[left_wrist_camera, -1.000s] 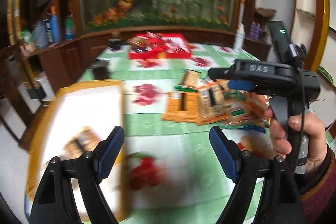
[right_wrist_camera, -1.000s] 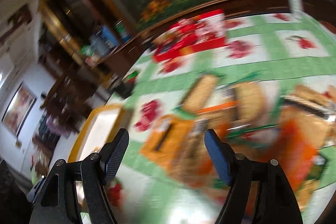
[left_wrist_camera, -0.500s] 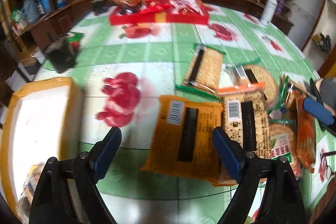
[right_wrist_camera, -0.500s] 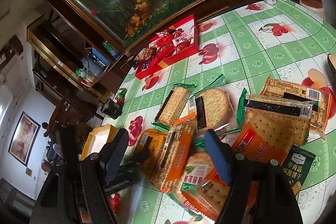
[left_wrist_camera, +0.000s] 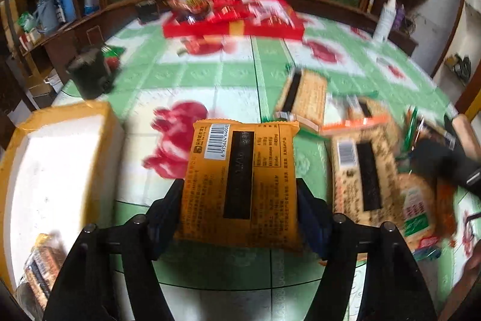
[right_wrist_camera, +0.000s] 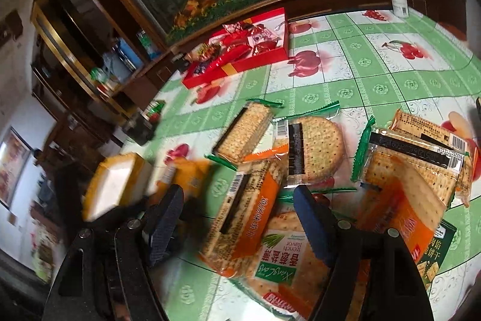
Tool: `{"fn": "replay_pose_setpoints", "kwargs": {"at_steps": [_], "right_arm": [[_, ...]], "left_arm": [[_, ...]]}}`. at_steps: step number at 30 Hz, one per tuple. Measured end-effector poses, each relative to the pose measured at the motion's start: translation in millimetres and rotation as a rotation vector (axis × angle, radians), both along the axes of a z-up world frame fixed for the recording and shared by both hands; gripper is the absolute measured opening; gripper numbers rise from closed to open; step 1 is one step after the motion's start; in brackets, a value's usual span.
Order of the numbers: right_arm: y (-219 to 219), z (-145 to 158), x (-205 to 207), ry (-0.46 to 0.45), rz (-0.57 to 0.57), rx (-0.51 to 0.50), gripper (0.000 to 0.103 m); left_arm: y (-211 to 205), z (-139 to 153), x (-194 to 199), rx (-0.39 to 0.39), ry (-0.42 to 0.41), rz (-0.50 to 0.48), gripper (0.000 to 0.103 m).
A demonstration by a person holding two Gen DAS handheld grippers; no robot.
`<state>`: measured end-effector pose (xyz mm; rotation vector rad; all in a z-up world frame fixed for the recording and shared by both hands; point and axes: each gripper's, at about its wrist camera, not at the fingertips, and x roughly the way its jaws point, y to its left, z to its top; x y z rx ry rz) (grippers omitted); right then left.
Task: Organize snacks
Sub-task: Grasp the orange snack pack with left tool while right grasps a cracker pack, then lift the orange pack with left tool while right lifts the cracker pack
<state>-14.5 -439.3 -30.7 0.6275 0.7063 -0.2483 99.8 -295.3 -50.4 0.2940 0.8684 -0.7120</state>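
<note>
Left tongs (left_wrist_camera: 239,211) just closed onto the flat orange cracker packet (left_wrist_camera: 240,176), crinkly foil, over open green-checked counter (left_wrist_camera: 192,74). Foam-lined yellow box (left_wrist_camera: 57,158) sits left. Right tongs (right_wrist_camera: 239,218) gape over the cracker pile (right_wrist_camera: 303,146).

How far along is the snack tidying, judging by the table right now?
Early on. One packet already lies in the yellow-rimmed box. The left gripper has just closed on the orange packet, sharp while the table behind is blurred. The right gripper is open over the pile of cracker packets, which remain on the tablecloth.
</note>
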Motion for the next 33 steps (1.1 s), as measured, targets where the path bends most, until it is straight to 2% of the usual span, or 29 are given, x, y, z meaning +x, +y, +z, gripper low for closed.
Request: {"fn": "replay_pose_setpoints", "kwargs": {"at_steps": [7, 10, 12, 16, 22, 27, 33], "right_arm": [[18.9, -8.7, 23.5, 0.105, 0.013, -0.141, 0.080], [38.4, -24.5, 44.7, 0.214, 0.049, -0.235, 0.080], [50.3, -31.4, 54.1, 0.269, 0.057, -0.336, 0.080], [62.1, -35.7, 59.0, 0.303, 0.092, -0.436, 0.075], [57.7, -31.0, 37.8, 0.279, 0.142, -0.394, 0.070], [68.4, -34.0, 37.8, 0.219, 0.291, -0.279, 0.068], [75.8, -39.2, 42.3, 0.225, 0.285, -0.303, 0.070]], "left_arm": [[24.0, 33.5, 2.3, -0.059, -0.156, 0.135, 0.070], [34.2, 40.4, 7.8, -0.094, -0.161, 0.172, 0.070], [38.6, 42.4, 10.6, -0.103, -0.156, 0.179, 0.070], [40.9, 44.1, 11.5, -0.113, -0.148, 0.167, 0.070], [37.6, 40.7, 10.1, -0.111, -0.127, 0.143, 0.070], [35.6, 38.7, 8.8, -0.111, -0.119, 0.131, 0.070], [34.0, 37.1, 6.9, -0.112, -0.115, 0.109, 0.070]]}}
